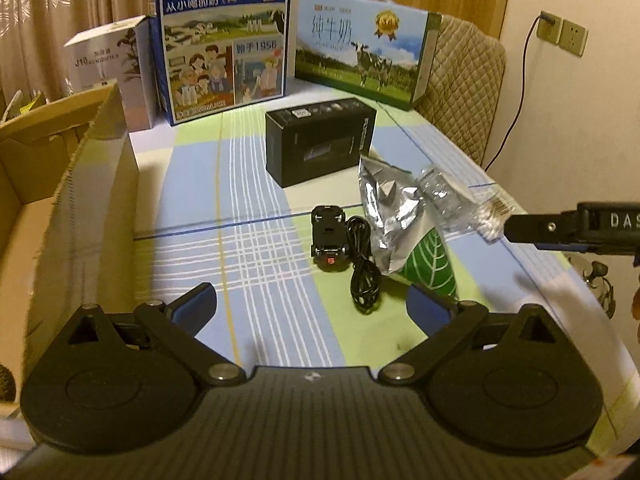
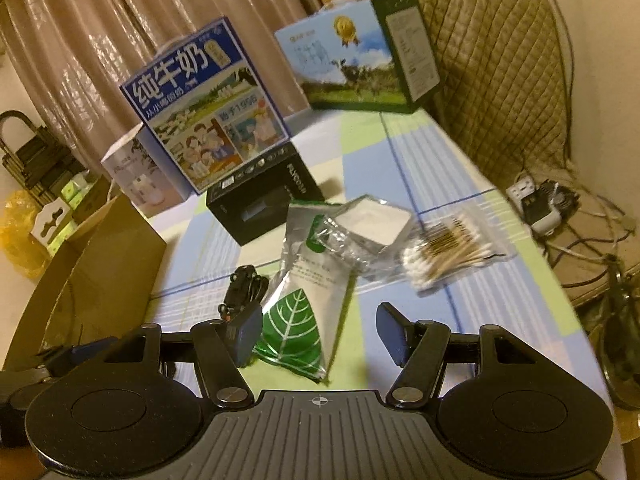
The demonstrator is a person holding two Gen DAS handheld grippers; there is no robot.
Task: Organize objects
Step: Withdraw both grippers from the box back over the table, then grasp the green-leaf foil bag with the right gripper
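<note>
Layout relative to the black box (image 1: pixel 320 140) on the tabletop (image 1: pixel 248 216): two milk cartons (image 1: pixel 224 36) behind it; cardboard box (image 1: pixel 80 184) to its left; before it, clip device (image 1: pixel 329 242), coiled cable (image 1: pixel 364 268) and foil pouch (image 1: pixel 394 216); swab bag (image 2: pixel 448 252) right of the pouch.

Beige curtains (image 2: pixel 80 40), quilted chair (image 2: pixel 500 80), wall socket (image 1: pixel 562 32), plaid-clothed table (image 1: pixel 248 208).

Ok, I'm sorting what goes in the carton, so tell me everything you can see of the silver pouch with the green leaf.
The silver pouch is a flat foil-like sachet, crinkled and shiny, with a green corner bearing a white leaf print and small illegible text. It lies on the checked tablecloth, between the black cable and the bag of cotton swabs. A clear wrapper overlaps its upper end. The right gripper hovers over its leaf end, jaws open.
</note>
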